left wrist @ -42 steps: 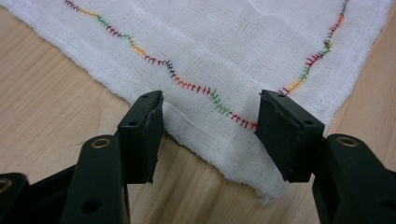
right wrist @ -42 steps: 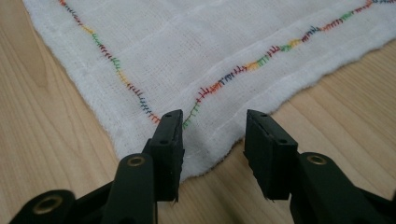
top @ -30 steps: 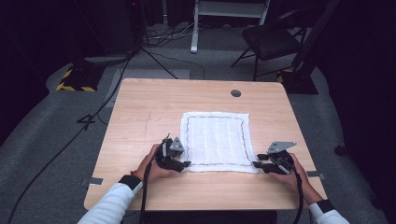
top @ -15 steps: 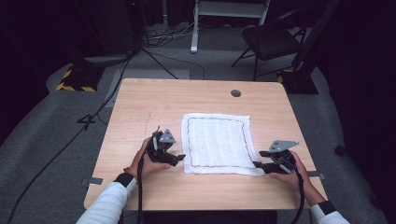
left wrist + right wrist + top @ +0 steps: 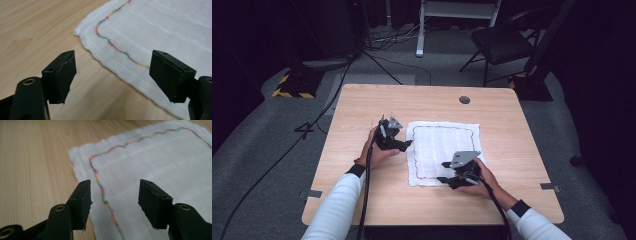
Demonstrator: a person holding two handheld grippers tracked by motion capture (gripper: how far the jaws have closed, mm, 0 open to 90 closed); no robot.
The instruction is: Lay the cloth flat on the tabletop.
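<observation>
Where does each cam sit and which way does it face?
High view: above the person's side, facing forward and down on the wooden table; both forearms, left gripper, right gripper.
Left gripper view: along its open jaws at the white cloth edge.
Right gripper view: along its open jaws over a cloth corner.
All share the cloth.

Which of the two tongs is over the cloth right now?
The right tongs, at the cloth's near edge, jaws open above the fabric. The left tongs sit beside its left edge, mostly over bare table.
</observation>
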